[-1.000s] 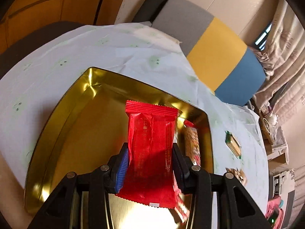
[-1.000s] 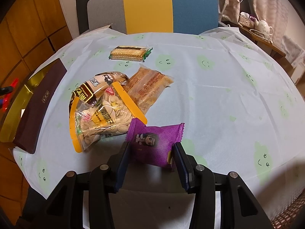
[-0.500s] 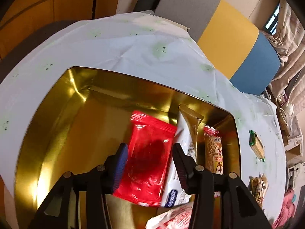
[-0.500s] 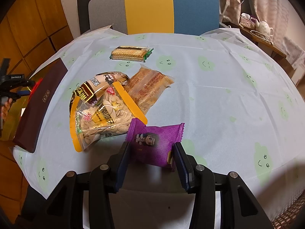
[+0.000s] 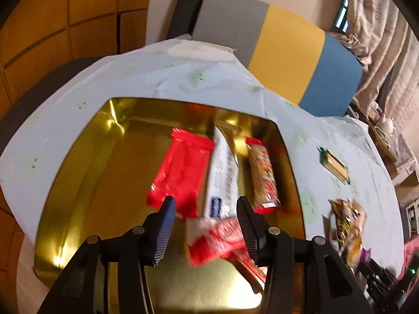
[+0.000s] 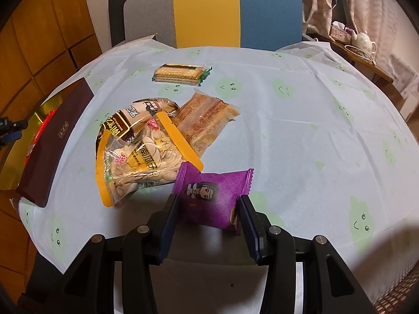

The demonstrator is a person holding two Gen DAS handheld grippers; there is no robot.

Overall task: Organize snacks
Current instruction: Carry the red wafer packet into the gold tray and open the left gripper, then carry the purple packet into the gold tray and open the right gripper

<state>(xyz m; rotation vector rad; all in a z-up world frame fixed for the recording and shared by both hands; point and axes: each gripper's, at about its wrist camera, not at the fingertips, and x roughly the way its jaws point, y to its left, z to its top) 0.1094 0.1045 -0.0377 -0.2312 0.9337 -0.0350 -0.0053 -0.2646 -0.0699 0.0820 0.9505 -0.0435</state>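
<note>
currently: left tool released over the tin, right tool clamped on a purple packet

observed from left to right. the gold tin (image 5: 78,172) sits on the pale blue tablecloth (image 5: 157,78). inside it, the plain red packet (image 5: 180,170) lies flat near the middle, free of any grip. just right of it lies a white packet (image 5: 222,178), then a narrow patterned packet (image 5: 263,175) against the right wall. a red-and-white packet (image 5: 217,238) lies blurred at the near side of the tin.

the left gripper (image 5: 205,219) hangs above the near part of the tin. its jaws have just been opening and now stand apart; the pads press on nothing, and the packets seen between them lie below on the tin floor. state: released.

in the right wrist view, a dark brown lid (image 6: 55,141) lies across the right edge of the tin. further right sits a heap: a brown snack bag (image 6: 133,120), a clear bag of pumpkin seeds (image 6: 138,162) with orange borders overlapping it, and a packet of brown cakes (image 6: 207,123) touching both. a cracker packet (image 6: 180,73) lies apart, toward the far side by the chair (image 6: 209,13).

the right gripper (image 6: 208,214) is closed on the purple packet (image 6: 212,196), both pads pressing its sides, with the packet near the front edge of the table; whether it touches the cloth cannot be told. state: grasping.
</note>
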